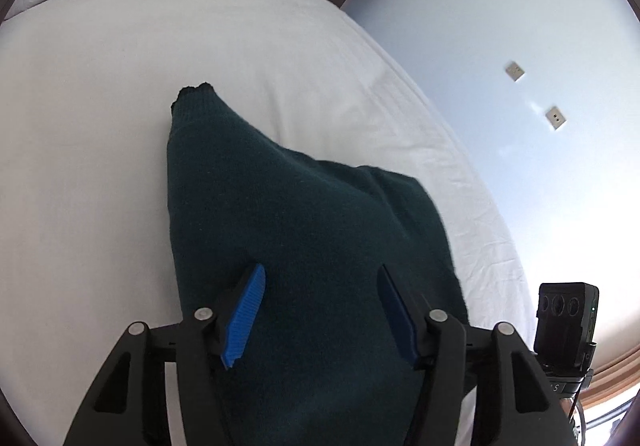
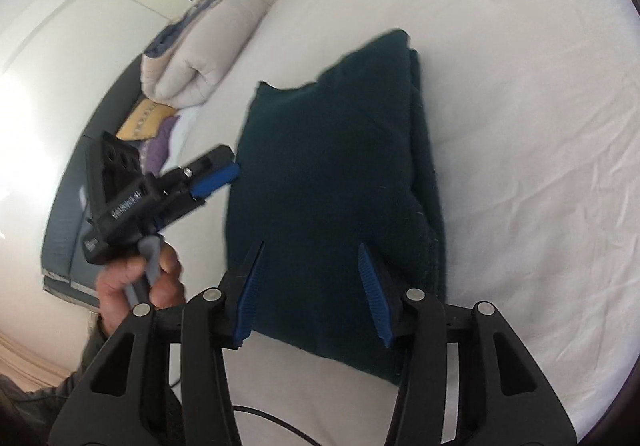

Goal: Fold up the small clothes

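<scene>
A dark green knitted garment [image 1: 304, 238] lies folded into a rough rectangle on the white bed sheet [image 1: 100, 134]. My left gripper [image 1: 320, 270] is open, its blue pads spread just above the garment's near edge, holding nothing. In the right wrist view the same garment [image 2: 332, 174] lies flat with a folded layer along its right side. My right gripper [image 2: 312, 246] is open over its near edge and empty. The left gripper [image 2: 216, 176] shows there too, at the garment's left edge, held by a hand [image 2: 136, 286].
The bed's edge [image 1: 472, 182] runs along a pale wall with two sockets [image 1: 556, 116]. A folded beige duvet [image 2: 196, 54] and yellow and purple cushions [image 2: 152, 126] lie on a dark bench left of the bed. A black cable [image 2: 272, 422] lies near me.
</scene>
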Tool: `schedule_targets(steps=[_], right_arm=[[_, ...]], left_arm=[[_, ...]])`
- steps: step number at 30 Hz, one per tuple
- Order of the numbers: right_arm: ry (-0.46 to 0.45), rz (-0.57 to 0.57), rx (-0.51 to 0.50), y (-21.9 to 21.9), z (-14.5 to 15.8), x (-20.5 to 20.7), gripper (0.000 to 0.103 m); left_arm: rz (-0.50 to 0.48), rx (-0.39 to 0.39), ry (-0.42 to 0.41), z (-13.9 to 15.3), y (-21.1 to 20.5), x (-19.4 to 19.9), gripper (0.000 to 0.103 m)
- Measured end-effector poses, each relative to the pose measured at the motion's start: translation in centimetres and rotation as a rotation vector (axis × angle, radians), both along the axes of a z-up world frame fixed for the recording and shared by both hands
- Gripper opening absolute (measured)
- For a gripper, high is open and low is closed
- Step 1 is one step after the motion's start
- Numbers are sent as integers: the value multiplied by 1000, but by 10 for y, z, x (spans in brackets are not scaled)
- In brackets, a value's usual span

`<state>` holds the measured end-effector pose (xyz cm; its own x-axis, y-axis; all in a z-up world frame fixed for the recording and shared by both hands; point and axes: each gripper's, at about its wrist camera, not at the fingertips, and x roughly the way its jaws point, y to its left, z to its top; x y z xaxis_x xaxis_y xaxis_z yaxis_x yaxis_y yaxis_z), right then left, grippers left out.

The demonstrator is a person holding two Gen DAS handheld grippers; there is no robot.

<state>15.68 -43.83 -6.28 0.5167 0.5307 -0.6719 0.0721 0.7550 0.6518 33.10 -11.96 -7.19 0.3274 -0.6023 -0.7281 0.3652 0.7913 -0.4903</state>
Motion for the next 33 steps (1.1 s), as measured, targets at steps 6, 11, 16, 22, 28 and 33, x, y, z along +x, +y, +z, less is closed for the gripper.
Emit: schedule_targets(steps=[6,11,16,22,28,33], right_arm=[[-5,-58,81,-25,-35,-18,1],[-39,-91,61,-15,-31,-28,8],[-54,-54,-15,-8,-27,-37,7],[-72,-88,5,-14,-6,-38,11],[-128,-164,-28,-34,21,-29,76],[-26,-122,-48,-47,9,14,76]], left_arm=[[-13,215,-135,-14,-25,-12,49],[4,233,-151,-6,-23,-16,50],[-10,251,-202,-11,-21,-29,51],[66,141,-243,26,19,-48,82],[165,63,-93,3,62,-37,94],[117,0,93,-33,56,-29,83]])
